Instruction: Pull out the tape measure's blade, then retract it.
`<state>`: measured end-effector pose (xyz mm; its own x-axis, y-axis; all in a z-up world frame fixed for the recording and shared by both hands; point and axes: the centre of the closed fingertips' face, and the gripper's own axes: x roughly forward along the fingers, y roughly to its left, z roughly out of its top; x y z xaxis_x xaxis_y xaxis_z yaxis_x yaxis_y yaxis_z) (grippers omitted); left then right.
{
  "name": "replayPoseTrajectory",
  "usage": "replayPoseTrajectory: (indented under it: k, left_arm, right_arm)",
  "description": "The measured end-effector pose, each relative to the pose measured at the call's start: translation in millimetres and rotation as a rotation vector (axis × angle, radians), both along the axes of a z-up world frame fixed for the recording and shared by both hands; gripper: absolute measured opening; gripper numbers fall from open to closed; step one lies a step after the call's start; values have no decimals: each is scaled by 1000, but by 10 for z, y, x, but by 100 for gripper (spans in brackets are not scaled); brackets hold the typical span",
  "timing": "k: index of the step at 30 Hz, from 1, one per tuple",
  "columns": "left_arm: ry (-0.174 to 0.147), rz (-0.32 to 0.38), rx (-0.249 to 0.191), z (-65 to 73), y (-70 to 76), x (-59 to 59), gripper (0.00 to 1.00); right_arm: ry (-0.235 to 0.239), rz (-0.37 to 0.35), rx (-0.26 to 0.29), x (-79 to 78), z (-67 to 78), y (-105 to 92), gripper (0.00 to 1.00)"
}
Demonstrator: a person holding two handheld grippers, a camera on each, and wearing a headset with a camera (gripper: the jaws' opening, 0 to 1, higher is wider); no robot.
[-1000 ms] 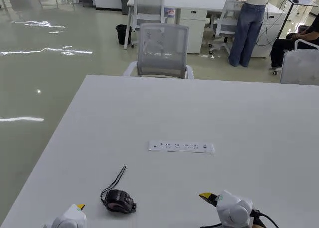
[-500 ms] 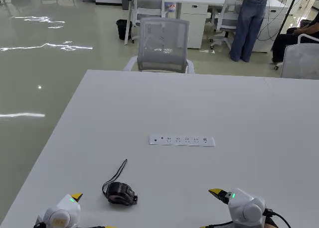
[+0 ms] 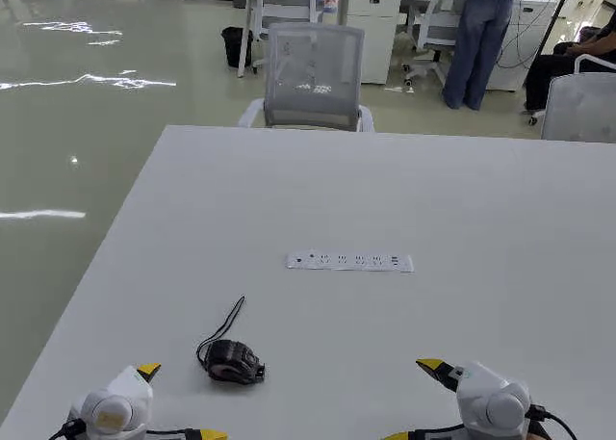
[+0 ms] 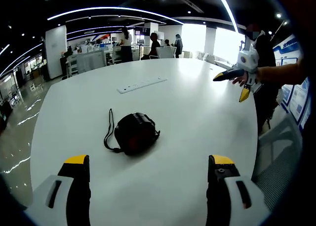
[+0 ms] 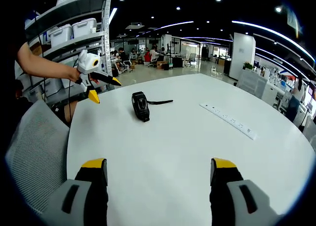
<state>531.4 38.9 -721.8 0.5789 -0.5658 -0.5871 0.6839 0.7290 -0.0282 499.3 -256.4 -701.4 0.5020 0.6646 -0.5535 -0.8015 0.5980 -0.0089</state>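
Note:
A black tape measure with a thin black wrist strap lies on the white table, near its front left. Its blade is fully in. My left gripper hovers open just left of it and nearer to me, jaws wide apart, holding nothing. In the left gripper view the tape measure sits a short way ahead, between the open gripper's jaws. My right gripper is open too, well to the right. From there the tape measure lies farther off, beside the left gripper.
A white power strip lies mid-table beyond the tape measure. A grey mesh chair stands at the far edge. A person stands by desks at the back right. The table's left edge runs close to the left gripper.
The head camera has tilted, shifting the whole picture. The right gripper has drifted slightly to the right. The tape measure has not moved and both grippers stay open.

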Motion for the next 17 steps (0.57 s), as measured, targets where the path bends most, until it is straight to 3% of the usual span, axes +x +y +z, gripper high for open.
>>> replayPoseTrajectory:
  k: [17]
  left_arm:
    - [-10, -5, 0, 69, 21, 28, 99]
  right_arm:
    - [7, -6, 2, -23, 8, -30, 89]
